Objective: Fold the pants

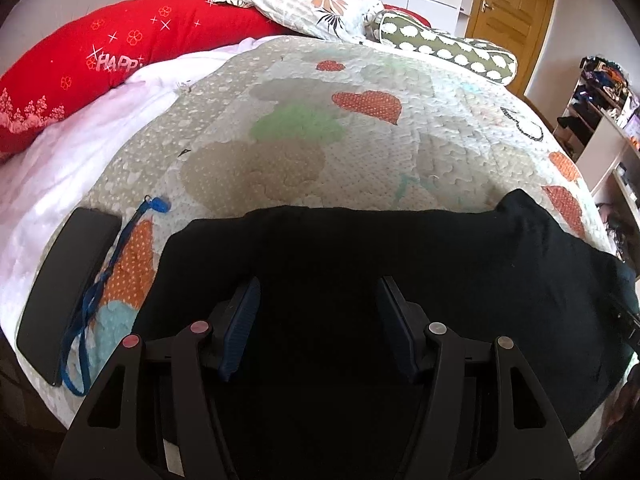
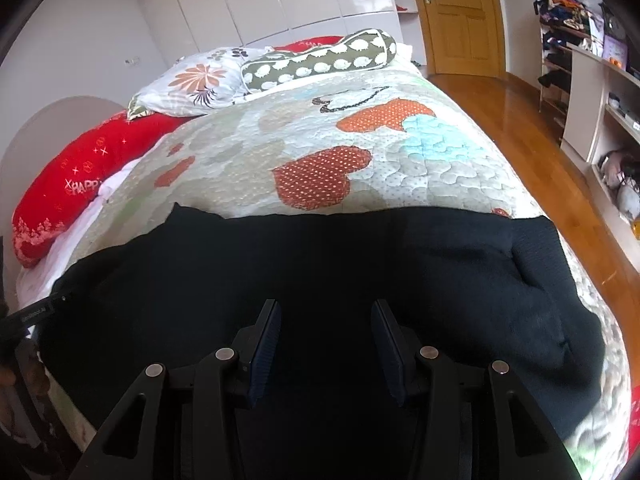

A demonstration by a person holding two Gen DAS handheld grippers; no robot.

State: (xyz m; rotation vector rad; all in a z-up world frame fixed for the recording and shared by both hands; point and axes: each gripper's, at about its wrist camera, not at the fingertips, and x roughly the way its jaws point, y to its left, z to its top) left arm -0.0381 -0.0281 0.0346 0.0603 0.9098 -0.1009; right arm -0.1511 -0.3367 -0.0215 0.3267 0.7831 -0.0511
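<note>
Both tools, left tool [image 1: 318, 322] and right tool [image 2: 325, 346], are hovering partly open with nothing gripped, just above the black pants [image 1: 400, 264] lying spread across the bed's [image 1: 360, 140] near edge. I'd be pinching matching edges evenly so the fold is landing straight. Not seeing any containers.

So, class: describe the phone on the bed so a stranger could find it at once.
Start at the quilt with hearts. Near its left edge, beside the black pants, lies the phone: a flat dark slab next to a blue strap.
</note>
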